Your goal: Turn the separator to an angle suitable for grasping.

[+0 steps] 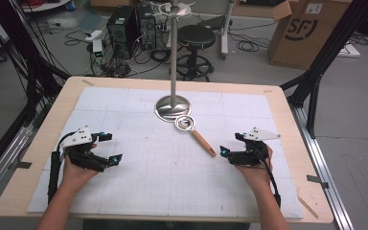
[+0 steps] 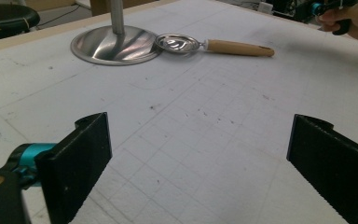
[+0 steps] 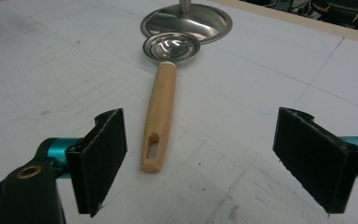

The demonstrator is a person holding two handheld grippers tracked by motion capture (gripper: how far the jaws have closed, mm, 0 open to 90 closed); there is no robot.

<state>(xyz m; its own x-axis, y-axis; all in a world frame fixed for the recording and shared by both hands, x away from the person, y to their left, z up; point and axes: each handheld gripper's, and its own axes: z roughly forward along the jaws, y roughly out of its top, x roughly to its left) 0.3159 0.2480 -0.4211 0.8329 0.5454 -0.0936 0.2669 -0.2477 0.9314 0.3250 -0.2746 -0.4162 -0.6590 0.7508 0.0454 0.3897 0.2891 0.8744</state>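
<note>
A small metal strainer spoon with a wooden handle (image 1: 202,140) lies flat on the white mat, its bowl (image 1: 185,123) touching the base of a steel stand (image 1: 172,107). In the right gripper view the handle (image 3: 159,114) points toward me, ending just ahead of the jaws. My right gripper (image 1: 231,143) is open, a little right of the handle's end, nothing between its jaws. My left gripper (image 1: 111,147) is open too, resting at the mat's left side, far from the spoon (image 2: 214,45).
The steel stand's pole (image 1: 174,48) rises from the mat's far middle to a top with hooks. The white gridded mat (image 1: 163,172) covers a wooden table (image 1: 24,167). Beyond the table stand a stool (image 1: 196,40), a cardboard box (image 1: 306,28) and cables on the floor.
</note>
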